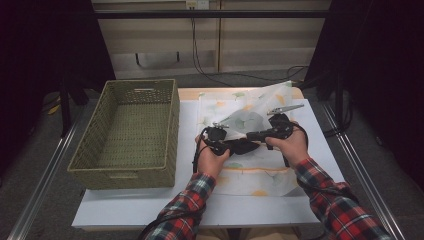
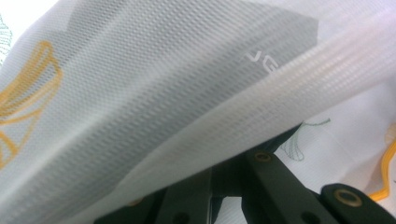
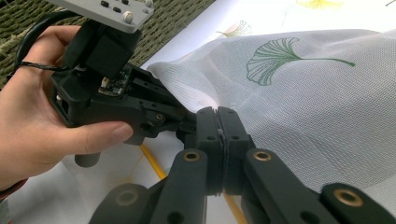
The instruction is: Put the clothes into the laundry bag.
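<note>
- The white table (image 1: 125, 205) fills the middle of the high view, running from the lower edge up toward the centre
- A woven olive-green basket (image 1: 172, 130) stands on the left half of the table, left of centre in the frame; its floor shows bare weave with nothing lying in it, and a slot handle is cut into its far wall
- A sheer white cloth (image 1: 250, 175) printed with green and yellow ginkgo leaves lies spread to the right of the basket, its near part flat on the table and its far part lifted into a peak toward the upper middle of the frame
- The right gripper (image 3: 218, 122) has its two black jaws pressed together on a fold of the cloth, seen at the centre of its own view
- The left gripper (image 1: 227, 145), in the person's left hand (image 3: 32, 126), also pinches the cloth edge just beside the right one; its jaws are closed on it
</note>
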The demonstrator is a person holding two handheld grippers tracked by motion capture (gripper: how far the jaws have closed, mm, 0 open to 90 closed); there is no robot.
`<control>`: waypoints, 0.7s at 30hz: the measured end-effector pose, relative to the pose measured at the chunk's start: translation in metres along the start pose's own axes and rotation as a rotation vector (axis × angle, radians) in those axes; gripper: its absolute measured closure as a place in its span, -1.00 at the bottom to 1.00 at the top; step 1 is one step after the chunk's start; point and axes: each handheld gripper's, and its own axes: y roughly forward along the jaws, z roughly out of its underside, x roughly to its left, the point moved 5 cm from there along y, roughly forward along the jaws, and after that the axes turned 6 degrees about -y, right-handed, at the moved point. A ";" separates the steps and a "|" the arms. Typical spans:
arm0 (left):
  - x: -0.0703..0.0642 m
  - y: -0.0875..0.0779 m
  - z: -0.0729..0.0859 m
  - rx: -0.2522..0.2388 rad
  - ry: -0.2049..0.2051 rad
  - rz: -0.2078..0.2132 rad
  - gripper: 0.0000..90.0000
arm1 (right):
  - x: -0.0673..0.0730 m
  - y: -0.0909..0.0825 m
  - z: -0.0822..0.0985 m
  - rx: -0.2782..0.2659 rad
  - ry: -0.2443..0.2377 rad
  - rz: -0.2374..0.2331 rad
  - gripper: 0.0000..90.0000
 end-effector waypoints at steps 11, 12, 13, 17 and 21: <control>0.008 -0.006 -0.010 -0.052 -0.014 -0.021 1.00 | 0.002 0.002 0.000 0.002 -0.003 -0.005 0.99; 0.008 -0.006 -0.011 -0.064 -0.026 -0.019 1.00 | 0.002 0.003 0.000 0.003 0.000 -0.006 0.99; 0.009 -0.007 -0.012 -0.070 -0.032 -0.020 1.00 | 0.002 0.003 0.000 0.004 -0.003 -0.007 0.99; 0.012 -0.008 -0.014 -0.067 -0.011 -0.028 1.00 | 0.003 0.005 0.001 0.007 -0.006 -0.008 0.99; 0.013 -0.009 -0.013 -0.067 -0.016 -0.019 1.00 | 0.003 0.005 0.002 0.009 -0.003 -0.009 0.99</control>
